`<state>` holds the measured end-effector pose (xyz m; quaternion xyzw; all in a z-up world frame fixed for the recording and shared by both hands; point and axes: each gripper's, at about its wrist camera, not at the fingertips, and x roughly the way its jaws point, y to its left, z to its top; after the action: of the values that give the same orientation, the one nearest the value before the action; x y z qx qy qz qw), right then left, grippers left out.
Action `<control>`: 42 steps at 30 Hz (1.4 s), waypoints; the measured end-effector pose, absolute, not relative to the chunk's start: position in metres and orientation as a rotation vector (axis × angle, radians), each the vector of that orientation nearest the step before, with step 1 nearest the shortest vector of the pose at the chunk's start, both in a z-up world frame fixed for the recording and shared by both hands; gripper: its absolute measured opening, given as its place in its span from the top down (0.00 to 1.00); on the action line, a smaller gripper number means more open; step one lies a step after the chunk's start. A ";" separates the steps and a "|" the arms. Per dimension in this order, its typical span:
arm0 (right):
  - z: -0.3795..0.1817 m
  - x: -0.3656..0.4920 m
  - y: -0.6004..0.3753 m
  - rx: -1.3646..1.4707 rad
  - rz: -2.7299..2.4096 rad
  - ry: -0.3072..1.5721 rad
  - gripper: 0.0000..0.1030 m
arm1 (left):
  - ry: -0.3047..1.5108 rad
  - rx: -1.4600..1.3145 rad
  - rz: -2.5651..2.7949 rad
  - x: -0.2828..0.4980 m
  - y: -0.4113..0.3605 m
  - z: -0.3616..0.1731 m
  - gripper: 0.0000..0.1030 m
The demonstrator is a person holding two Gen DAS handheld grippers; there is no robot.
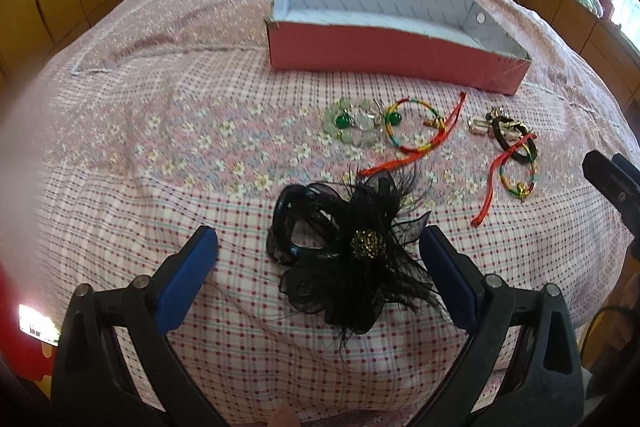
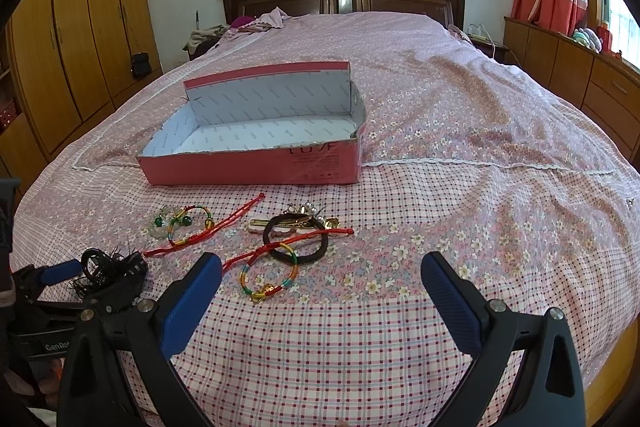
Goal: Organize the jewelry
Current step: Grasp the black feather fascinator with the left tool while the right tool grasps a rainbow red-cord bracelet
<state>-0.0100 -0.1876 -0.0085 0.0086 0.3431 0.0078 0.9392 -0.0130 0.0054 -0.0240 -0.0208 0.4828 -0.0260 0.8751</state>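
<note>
Here, left tongs [image 1: 320, 263] gape wide, empty, astride the black feather hair clip [image 1: 352, 251]: light, soft, crushable; grip its stiff clip, not plumes; right tongs [image 2: 320, 287] likewise open, empty

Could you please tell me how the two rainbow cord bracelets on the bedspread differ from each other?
The farther rainbow bracelet lies against the pale green bead bracelet, while the nearer rainbow bracelet overlaps the black hair tie. In the right wrist view the nearer one sits just ahead of the open right gripper; the farther one lies off to the left. Both have multicoloured loops with red cord tails.
</note>
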 end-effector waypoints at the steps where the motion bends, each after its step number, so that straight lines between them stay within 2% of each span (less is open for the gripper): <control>1: -0.009 -0.010 -0.188 0.019 0.016 0.702 0.02 | 1.015 -0.047 -0.057 -0.012 0.005 -0.026 0.10; 5: -0.010 -0.009 -0.188 0.020 0.016 0.703 0.02 | 1.043 -0.064 -0.060 -0.009 0.006 -0.031 0.23; 9: -0.010 -0.009 -0.187 0.016 0.017 0.706 0.02 | 1.040 -0.070 -0.074 -0.010 0.006 -0.032 0.33; 11: -0.010 -0.009 -0.187 0.017 0.017 0.705 0.02 | 1.035 -0.070 -0.088 -0.012 0.004 -0.031 0.44; 14: -0.010 -0.009 -0.187 0.017 0.017 0.705 0.02 | 1.034 -0.066 -0.100 -0.007 0.004 -0.028 0.53; 18: -0.010 -0.008 -0.188 0.018 0.016 0.705 0.02 | 1.019 -0.078 -0.114 -0.006 0.005 -0.023 0.56; 24: -0.013 -0.003 -0.184 0.000 0.025 0.724 0.13 | 0.967 -0.062 -0.122 -0.005 0.009 -0.009 0.56; 31: -0.019 0.007 -0.182 0.001 0.040 0.767 0.19 | 0.922 -0.045 -0.123 -0.007 0.014 0.003 0.56; 33: -0.024 0.012 -0.186 0.032 0.064 0.804 0.29 | 0.918 -0.044 -0.123 -0.007 0.015 0.003 0.56; 42: -0.043 0.025 -0.185 0.071 0.133 0.911 0.51 | 0.912 -0.040 -0.125 -0.007 0.017 0.002 0.56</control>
<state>0.0252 -0.1847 -0.0434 0.0343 0.4395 0.0641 0.8953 -0.0068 0.0168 0.0023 -0.0192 0.4399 -0.0603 0.8958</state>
